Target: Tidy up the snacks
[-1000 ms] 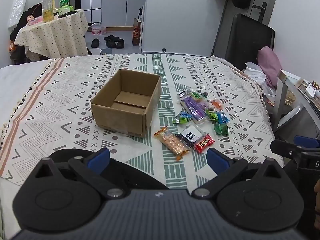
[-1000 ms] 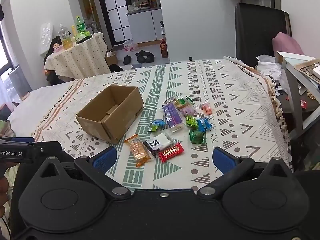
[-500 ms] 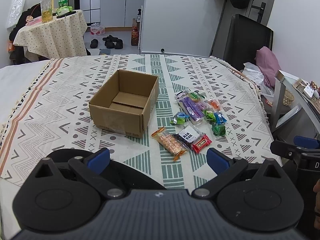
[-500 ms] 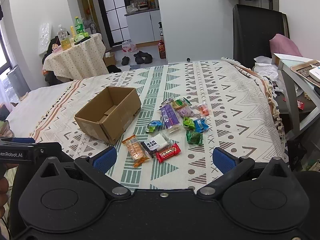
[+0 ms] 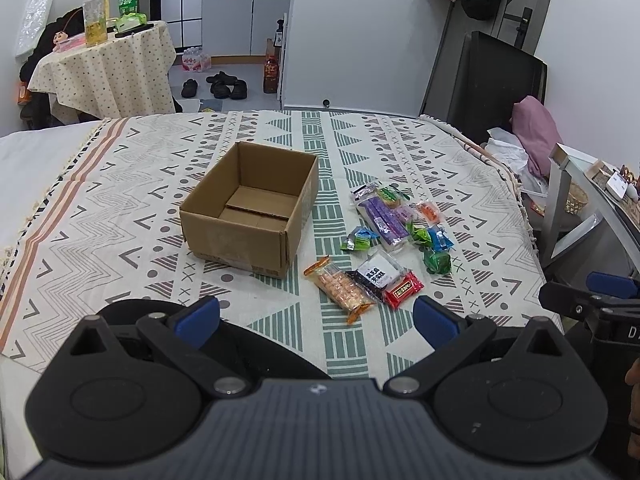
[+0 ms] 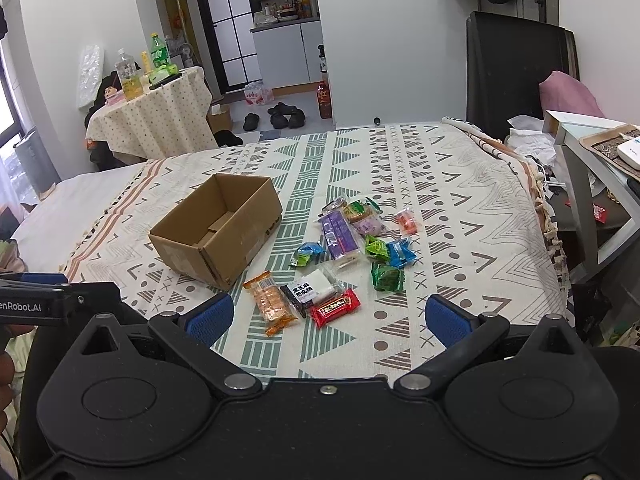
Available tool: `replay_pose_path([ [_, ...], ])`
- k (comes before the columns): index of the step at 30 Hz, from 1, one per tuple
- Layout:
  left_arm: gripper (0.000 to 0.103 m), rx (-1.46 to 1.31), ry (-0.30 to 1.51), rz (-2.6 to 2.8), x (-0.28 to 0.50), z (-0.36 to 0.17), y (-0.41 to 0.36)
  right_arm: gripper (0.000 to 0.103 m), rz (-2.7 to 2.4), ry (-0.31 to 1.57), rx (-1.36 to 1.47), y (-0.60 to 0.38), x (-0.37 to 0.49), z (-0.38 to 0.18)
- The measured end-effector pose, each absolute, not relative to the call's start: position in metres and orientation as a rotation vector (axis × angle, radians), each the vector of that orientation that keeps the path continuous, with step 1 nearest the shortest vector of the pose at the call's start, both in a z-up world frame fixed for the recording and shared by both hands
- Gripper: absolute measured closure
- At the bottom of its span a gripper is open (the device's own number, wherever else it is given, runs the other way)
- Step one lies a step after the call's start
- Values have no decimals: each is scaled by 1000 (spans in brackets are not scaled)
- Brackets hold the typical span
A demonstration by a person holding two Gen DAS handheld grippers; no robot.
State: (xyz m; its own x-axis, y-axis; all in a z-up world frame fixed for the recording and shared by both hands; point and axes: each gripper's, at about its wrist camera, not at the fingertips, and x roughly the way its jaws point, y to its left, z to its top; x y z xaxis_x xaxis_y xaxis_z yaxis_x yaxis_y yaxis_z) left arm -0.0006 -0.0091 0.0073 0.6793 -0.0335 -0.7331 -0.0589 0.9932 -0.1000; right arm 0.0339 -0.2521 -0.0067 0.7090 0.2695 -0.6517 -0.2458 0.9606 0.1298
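Note:
An open, empty cardboard box (image 5: 250, 208) (image 6: 218, 230) stands on the patterned cloth. Several wrapped snacks lie to its right: an orange biscuit pack (image 5: 339, 288) (image 6: 272, 304), a red bar (image 5: 402, 290) (image 6: 334, 307), a black-and-white pack (image 5: 378, 270), a purple pack (image 5: 384, 220) (image 6: 340, 232) and small green and blue candies (image 6: 386, 276). My left gripper (image 5: 316, 316) is open and empty, near the table's front edge, short of the snacks. My right gripper (image 6: 328, 316) is open and empty, also at the front edge.
The cloth-covered table (image 5: 120, 208) drops off at the right edge, where a metal side table (image 6: 592, 148) and a dark chair (image 6: 516, 64) stand. A round table with bottles (image 5: 104, 60) is far back left. The right gripper shows at the left view's right edge (image 5: 592, 300).
Both grippers have pulled back and risen slightly, so the box and snacks look a little smaller and farther. Both stay open. Nothing on the table has moved.

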Motion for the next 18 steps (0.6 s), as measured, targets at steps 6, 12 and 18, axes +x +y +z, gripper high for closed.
replay_pose_path([
  [6, 0, -119, 824, 14, 0, 9, -9, 0, 291, 729, 22, -249, 35, -5],
  [12, 1, -128, 825, 13, -1, 12, -5, 0, 288, 730, 22, -249, 35, -5],
  [18, 1, -129, 825, 14, -1, 13, -5, 0, 288, 731, 20, -246, 35, -6],
])
